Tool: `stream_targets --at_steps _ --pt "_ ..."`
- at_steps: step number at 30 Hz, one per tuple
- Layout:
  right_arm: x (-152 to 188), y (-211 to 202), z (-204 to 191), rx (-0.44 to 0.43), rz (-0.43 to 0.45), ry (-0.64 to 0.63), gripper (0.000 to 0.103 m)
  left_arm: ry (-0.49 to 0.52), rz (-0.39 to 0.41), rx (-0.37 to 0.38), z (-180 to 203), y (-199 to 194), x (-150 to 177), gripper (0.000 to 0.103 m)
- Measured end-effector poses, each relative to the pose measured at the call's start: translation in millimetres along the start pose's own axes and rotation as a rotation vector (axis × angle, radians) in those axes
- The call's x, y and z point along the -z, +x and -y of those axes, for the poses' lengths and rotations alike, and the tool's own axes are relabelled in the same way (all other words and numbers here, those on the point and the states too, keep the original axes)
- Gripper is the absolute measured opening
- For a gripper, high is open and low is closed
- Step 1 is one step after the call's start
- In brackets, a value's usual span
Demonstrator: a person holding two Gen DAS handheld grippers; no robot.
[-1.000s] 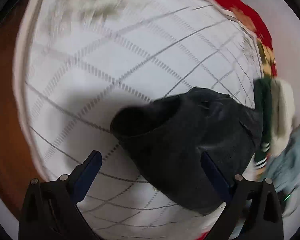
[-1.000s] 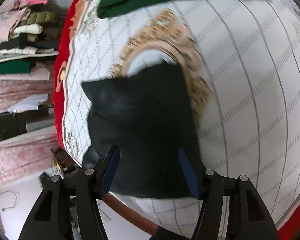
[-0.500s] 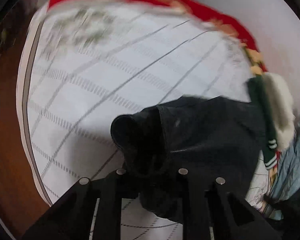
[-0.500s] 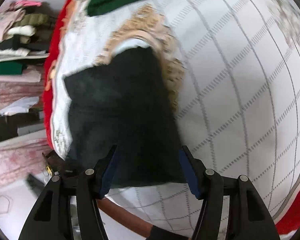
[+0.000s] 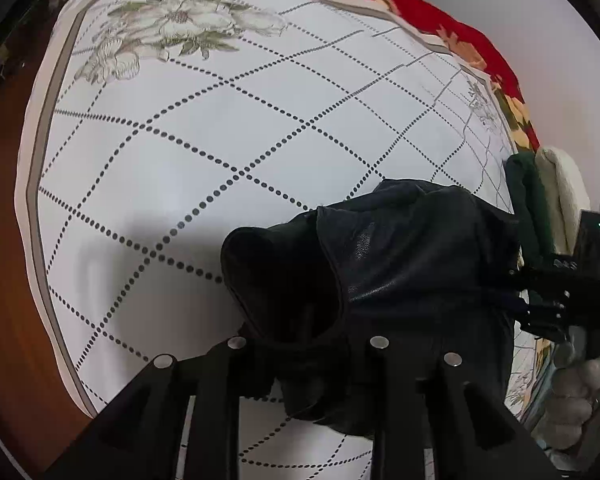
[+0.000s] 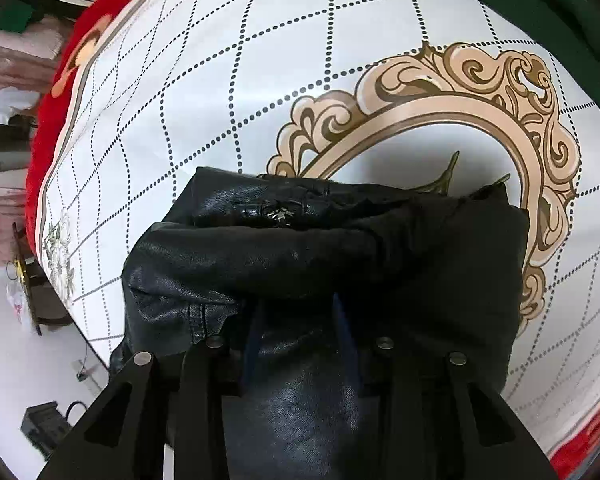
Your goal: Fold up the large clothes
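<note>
Jacket, black leather, is seen bunched into a thick folded bundle on the cloth, a white cover with a dotted diamond grid and a red border. In the right wrist view the jacket lies over the lower part of a gold scrolled frame printed on the cloth, toward the cloth's near edge. The left gripper is closed on a rounded fold at the jacket's near end; its fingers are drawn together with leather pinched between them. The right gripper is likewise clamped on the jacket, blue pads pressed into the leather on both sides of a raised ridge. In the left wrist view the right gripper is seen at the jacket's far side, held by a gloved hand. A green garment and a cream one lie at the cloth's right edge, just beside the jacket.
</note>
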State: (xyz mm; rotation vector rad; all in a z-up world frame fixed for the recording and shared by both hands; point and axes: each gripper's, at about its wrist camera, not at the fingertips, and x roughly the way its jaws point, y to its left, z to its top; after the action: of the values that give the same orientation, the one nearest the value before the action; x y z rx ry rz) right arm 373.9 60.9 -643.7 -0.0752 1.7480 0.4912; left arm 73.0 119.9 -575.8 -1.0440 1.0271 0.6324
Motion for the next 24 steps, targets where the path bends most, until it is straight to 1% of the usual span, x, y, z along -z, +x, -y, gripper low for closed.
stream_targets --at_steps 1,2,3,4,5,6,7,8,9,10,12,13,14,15,16,17,18,19,20,22,23,24 --pt "1.7 -5.8 3.8 -0.034 0.002 0.006 0.039 -0.012 -0.006 0.004 0.1 1.1 -1.1 0.027" --pt "6.3 -16.2 10.7 -0.094 0.015 0.013 0.041 -0.026 -0.014 0.010 2.9 4.2 -3.9 0.030" --pt "13.6 -30.1 20.3 -0.177 0.040 0.017 0.044 -0.040 -0.024 0.019 3.3 4.6 -4.4 0.031" --pt "21.1 -42.5 30.1 -0.244 0.066 0.025 0.048 -0.051 -0.033 0.041 3.7 5.1 -5.2 0.037" --pt "30.6 -54.5 43.6 -0.305 0.094 0.041 0.061 -0.052 -0.035 0.053 3.6 4.4 -5.0 0.044" --pt "44.9 -68.6 65.0 -0.351 0.139 0.075 0.074 -0.053 -0.040 0.080 4.2 5.5 -6.0 0.046" --pt "54.9 -74.9 81.0 -0.369 0.170 0.098 0.077 -0.054 -0.040 0.093 4.0 5.7 -6.2 0.046" --pt "64.7 -78.3 97.9 -0.385 0.196 0.119 0.077 -0.055 -0.038 0.102 3.9 6.7 -6.7 0.046" --pt "73.2 -76.1 115.4 -0.399 0.201 0.134 0.077 -0.060 -0.033 0.109 3.0 7.3 -6.2 0.046" --pt "80.9 -65.5 133.8 -0.410 0.181 0.153 0.077 -0.063 -0.028 0.113 2.6 7.6 -5.9 0.046" --pt "90.5 -31.2 167.9 -0.468 0.124 0.224 0.077 -0.062 -0.019 0.110 3.8 8.6 -5.4 0.046" --pt "90.3 -16.0 177.2 -0.507 0.102 0.245 0.077 -0.057 -0.015 0.107 4.7 8.8 -5.0 0.046" --pt "91.9 4.6 187.2 -0.596 0.080 0.267 0.078 -0.053 -0.015 0.104 5.2 9.2 -4.7 0.046" --pt "96.8 16.7 190.4 -0.672 0.078 0.280 0.079 -0.051 -0.015 0.103 5.5 10.2 -5.5 0.046" --pt "97.3 29.3 192.6 -0.771 0.077 0.284 0.079 -0.046 -0.016 0.102 5.7 10.9 -5.9 0.046" --pt "94.1 36.1 191.0 -0.831 0.075 0.274 0.079 -0.041 -0.018 0.101 5.7 11.9 -6.2 0.046" --pt "90.0 39.4 185.3 -0.865 0.070 0.254 0.081 -0.033 -0.020 0.098 6.3 12.9 -6.6 0.046" --pt "84.8 41.1 177.1 -0.870 0.061 0.217 0.082 -0.024 -0.021 0.095 6.8 13.4 -6.8 0.046" --pt "79.0 42.8 166.0 -0.857 0.040 0.171 0.082 -0.013 -0.024 0.092 7.3 14.1 -7.2 0.046" --pt "72.0 44.0 153.9 -0.853 0.001 0.138 0.083 0.003 -0.025 0.089 7.8 15.3 -8.6 0.046" --pt "69.5 42.7 148.9 -0.884 -0.026 0.132 0.083 0.008 -0.023 0.090 7.6 15.2 -9.4 0.046" --pt "69.0 38.2 145.3 -0.959 -0.044 0.115 0.083 0.010 -0.023 0.092 7.0 15.1 -11.7 0.046"
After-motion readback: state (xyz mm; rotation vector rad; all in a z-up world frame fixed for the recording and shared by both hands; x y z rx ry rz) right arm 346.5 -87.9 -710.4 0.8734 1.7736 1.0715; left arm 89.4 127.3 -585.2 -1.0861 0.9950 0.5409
